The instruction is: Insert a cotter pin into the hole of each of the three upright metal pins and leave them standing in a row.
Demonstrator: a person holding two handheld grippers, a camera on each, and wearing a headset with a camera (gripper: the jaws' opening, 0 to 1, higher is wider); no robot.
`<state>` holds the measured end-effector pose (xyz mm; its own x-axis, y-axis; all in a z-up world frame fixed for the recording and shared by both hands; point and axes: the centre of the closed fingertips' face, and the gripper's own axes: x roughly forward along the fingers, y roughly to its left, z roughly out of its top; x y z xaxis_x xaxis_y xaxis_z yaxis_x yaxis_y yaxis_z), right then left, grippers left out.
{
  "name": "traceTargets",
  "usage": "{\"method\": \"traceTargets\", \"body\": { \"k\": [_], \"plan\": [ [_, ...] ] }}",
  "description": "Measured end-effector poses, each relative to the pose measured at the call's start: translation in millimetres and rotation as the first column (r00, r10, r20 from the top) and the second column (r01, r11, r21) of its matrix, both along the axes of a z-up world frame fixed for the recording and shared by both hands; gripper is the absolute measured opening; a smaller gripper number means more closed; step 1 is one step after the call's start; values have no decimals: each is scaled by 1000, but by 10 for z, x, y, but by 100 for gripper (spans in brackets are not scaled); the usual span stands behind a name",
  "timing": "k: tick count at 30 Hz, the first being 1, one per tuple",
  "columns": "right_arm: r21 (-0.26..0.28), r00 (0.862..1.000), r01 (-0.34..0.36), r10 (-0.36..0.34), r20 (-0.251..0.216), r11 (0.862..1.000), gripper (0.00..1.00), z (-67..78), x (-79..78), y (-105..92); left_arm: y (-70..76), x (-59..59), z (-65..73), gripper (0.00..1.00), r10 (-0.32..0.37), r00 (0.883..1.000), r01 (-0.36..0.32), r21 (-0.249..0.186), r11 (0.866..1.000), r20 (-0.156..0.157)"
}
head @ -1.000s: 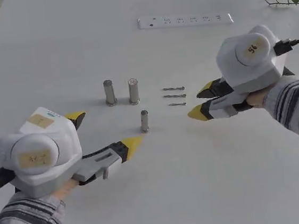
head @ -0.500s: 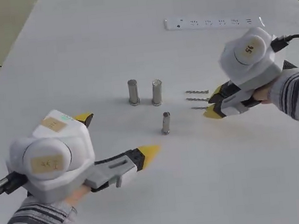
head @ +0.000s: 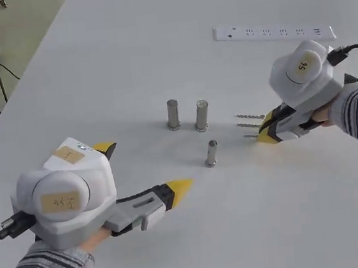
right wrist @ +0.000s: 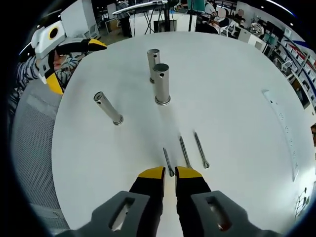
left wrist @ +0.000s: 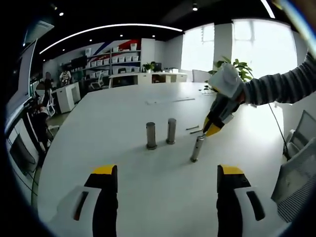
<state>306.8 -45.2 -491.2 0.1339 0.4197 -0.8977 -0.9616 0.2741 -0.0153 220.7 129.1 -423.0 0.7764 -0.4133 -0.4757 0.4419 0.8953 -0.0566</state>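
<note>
Three upright metal pins stand mid-table: two side by side [head: 173,114] [head: 201,115] and a smaller one [head: 211,153] in front. Just right of them lie three cotter pins [head: 250,125] in parallel. My right gripper [head: 267,131] is down at their right ends. In the right gripper view, its jaws [right wrist: 170,173] are almost together around the near end of the leftmost cotter pin [right wrist: 168,163], which lies flat on the table. The other two cotter pins [right wrist: 184,152] [right wrist: 201,149] lie free beside it. My left gripper [head: 141,167] hovers open and empty before the metal pins [left wrist: 171,131].
A white power strip [head: 273,32] lies at the far side of the white table [head: 127,69]. The table's left edge [head: 28,73] drops to the floor, where cables and a stand show. A potted plant [left wrist: 232,64] stands beyond the far end.
My right gripper has come down and left to the cotter pins, and its jaws have closed from wide open to nearly together. The left gripper has barely moved. The head camera has shifted.
</note>
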Motion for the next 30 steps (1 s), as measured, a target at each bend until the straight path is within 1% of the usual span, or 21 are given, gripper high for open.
{"method": "traceTargets", "body": {
  "k": [1, 5, 8, 12, 15, 17, 21, 23, 25, 26, 27, 28, 30],
  "plan": [
    [-9, 1000, -17, 17, 17, 1000, 1, 0, 12, -1, 1, -3, 2, 81, -2, 1000, 2, 2, 1000, 1],
    [-25, 999, -40, 41, 26, 999, 0, -6, 7, 5, 7, -8, 10, 80, -2, 1000, 2, 2, 1000, 1],
    [-49, 995, -77, 80, 58, 996, 0, -9, 13, 8, 14, -14, 1, 79, 0, 1000, 0, 2, 1000, -6],
    [-53, 991, -107, 110, 72, 993, 0, -11, 8, 5, 1, -30, 5, 77, -8, 1000, 8, 6, 1000, -7],
    [-44, 990, -115, 118, 80, 992, 0, -9, -1, 2, -7, -36, 6, 76, -12, 1000, 12, 8, 1000, -6],
    [-37, 988, -117, 120, 98, 992, 0, 2, -4, -4, -20, -39, 17, 73, -19, 1000, 19, 7, 1000, -3],
    [5, 986, -107, 105, 130, 994, 0, 86, -32, 18, -43, -35, 23, 70, -30, 999, 30, 1, 1000, -11],
    [15, 981, -120, 116, 153, 993, 0, 133, -64, 30, -63, -27, 38, 68, -37, 999, 37, -4, 999, -7],
    [27, 976, -129, 122, 182, 991, 0, 193, -92, 48, -99, -19, 54, 66, -51, 999, 51, -10, 999, -11],
    [30, 976, -126, 118, 180, 992, 0, 211, -115, 50, -109, -16, 60, 65, -53, 999, 53, -12, 999, -13],
    [36, 974, -130, 121, 189, 991, 0, 236, -135, 61, -123, -14, 68, 63, -59, 998, 58, -14, 998, -13],
    [41, 968, -146, 134, 212, 989, 0, 274, -162, 81, -138, -9, 74, 62, -64, 998, 64, -18, 998, -12],
    [48, 963, -163, 148, 225, 986, 0, 318, -224, 109, -174, 2, 90, 58, -74, 997, 74, -26, 997, -10]
  ]
}}
